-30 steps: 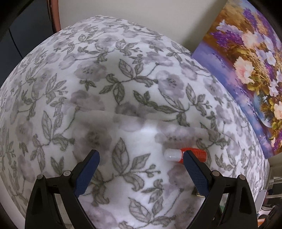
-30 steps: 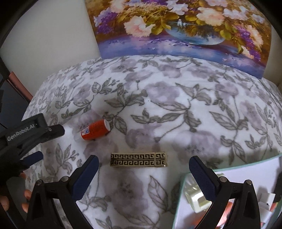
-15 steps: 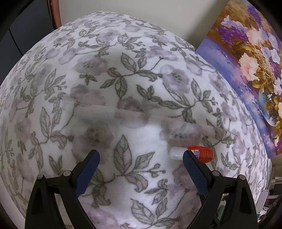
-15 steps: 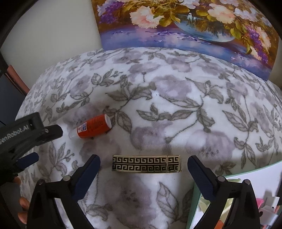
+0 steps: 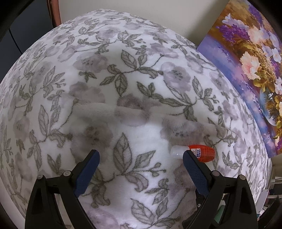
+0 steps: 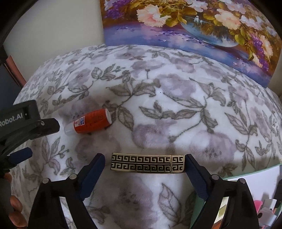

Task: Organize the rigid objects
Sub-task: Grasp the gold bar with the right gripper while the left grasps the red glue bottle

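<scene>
A small orange bottle with a clear cap (image 6: 89, 121) lies on its side on the floral blanket; in the left wrist view it (image 5: 202, 152) lies just beyond my right finger. A flat black-and-gold box with a Greek-key pattern (image 6: 148, 164) lies crosswise on the blanket. My right gripper (image 6: 144, 163) is open, low over the blanket, with the box between its fingertips. My left gripper (image 5: 141, 159) is open and empty; it also shows at the left edge of the right wrist view (image 6: 21, 137).
A floral painting (image 6: 193, 26) leans against the wall behind the blanket. A white tray with a green rim (image 6: 250, 178) holding small items sits at the lower right. A dark cabinet edge (image 5: 54, 14) stands at the far left.
My right gripper has moved forward and down, so the black-and-gold box now lies between its fingertips. My left gripper has drifted slightly; the orange bottle stays beside its right finger.
</scene>
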The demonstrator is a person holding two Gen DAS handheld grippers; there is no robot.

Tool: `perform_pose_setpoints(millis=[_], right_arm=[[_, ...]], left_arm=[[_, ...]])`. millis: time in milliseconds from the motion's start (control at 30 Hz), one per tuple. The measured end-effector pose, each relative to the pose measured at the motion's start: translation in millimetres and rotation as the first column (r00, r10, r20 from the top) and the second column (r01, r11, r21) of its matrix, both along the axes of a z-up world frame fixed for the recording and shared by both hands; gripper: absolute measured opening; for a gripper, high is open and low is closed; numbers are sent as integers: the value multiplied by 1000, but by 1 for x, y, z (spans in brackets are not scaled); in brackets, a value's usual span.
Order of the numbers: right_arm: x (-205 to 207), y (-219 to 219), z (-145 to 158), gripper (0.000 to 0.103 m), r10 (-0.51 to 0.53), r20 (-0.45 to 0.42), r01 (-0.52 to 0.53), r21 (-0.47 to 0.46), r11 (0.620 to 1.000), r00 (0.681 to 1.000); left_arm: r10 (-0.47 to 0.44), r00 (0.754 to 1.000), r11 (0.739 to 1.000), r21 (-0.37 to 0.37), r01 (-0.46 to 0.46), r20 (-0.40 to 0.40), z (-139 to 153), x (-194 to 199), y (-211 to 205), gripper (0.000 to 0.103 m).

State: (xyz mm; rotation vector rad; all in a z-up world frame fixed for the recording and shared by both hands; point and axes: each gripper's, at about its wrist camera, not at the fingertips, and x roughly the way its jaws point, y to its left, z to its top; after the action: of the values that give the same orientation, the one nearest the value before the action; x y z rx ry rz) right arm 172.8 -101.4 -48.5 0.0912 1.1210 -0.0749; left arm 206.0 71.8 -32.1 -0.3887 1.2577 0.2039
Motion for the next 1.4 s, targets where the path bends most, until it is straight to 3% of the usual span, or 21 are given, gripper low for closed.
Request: perform_pose_setpoints(millis=[533,800,1400], right_arm=[[1,2,-4,83,-1,7,1,-17,1000,1000],[0,-10,9,83,-18,46,18,10,1000,999],[-4,-86,29,83,-174,57,171,54,984,983]], left_arm=[[-10,1000,1000,-5,10,1,-2,2,-2,96],[-60,997,998,-26,62,57,3,8,-16,96],[-177,978,983,-19,180,113,-15,21,-55,96]])
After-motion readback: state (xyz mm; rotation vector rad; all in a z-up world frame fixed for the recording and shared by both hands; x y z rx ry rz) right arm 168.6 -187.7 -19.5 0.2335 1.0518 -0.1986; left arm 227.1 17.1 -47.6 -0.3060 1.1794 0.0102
